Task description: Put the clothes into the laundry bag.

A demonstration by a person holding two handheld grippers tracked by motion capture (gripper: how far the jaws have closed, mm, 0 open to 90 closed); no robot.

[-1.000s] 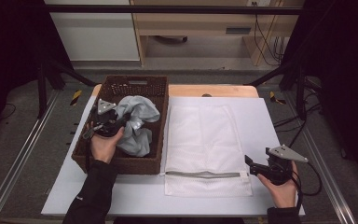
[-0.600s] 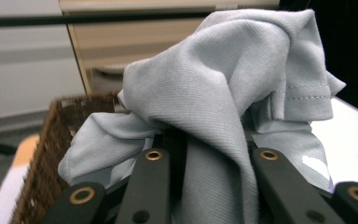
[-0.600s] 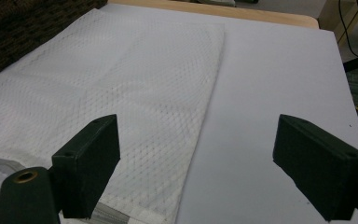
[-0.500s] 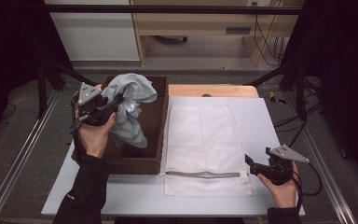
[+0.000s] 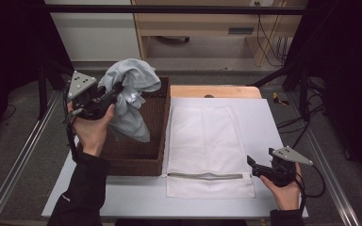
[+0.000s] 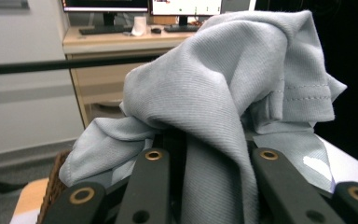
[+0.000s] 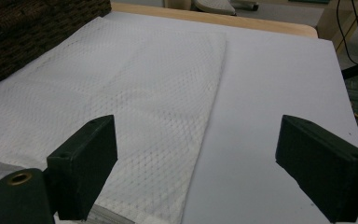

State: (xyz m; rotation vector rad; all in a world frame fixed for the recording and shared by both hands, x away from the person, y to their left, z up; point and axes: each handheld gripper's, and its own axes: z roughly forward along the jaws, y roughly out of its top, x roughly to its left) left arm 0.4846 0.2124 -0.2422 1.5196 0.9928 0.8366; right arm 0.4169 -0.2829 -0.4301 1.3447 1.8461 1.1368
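Grey cloth (image 5: pixel 129 96) hangs bunched from the left gripper (image 5: pixel 115 96), whose jaws are pinched on a thick fold of it, as the left gripper view shows with fabric draped over both black jaws. The cloth is held in the air above the basket (image 5: pixel 158 125), its lower tail dangling down toward the basket floor. Beside the basket, flat on the white table (image 5: pixel 268 122), lies the mesh bag (image 5: pixel 207 146), its zipper (image 5: pixel 205 176) along the near edge and apparently closed. The right gripper (image 5: pixel 257 165) rests near the bag's near right corner, jaws spread wide with nothing between them. The likely step is carrying the cloth over to the bag. To do it well, the tail should clear the basket's rim before any sideways move, or it may snag on the weave. The grip looks deep enough to hold. The right gripper would probably have to open the bag's mouth first, since a loose bundle will not slide into a shut one.
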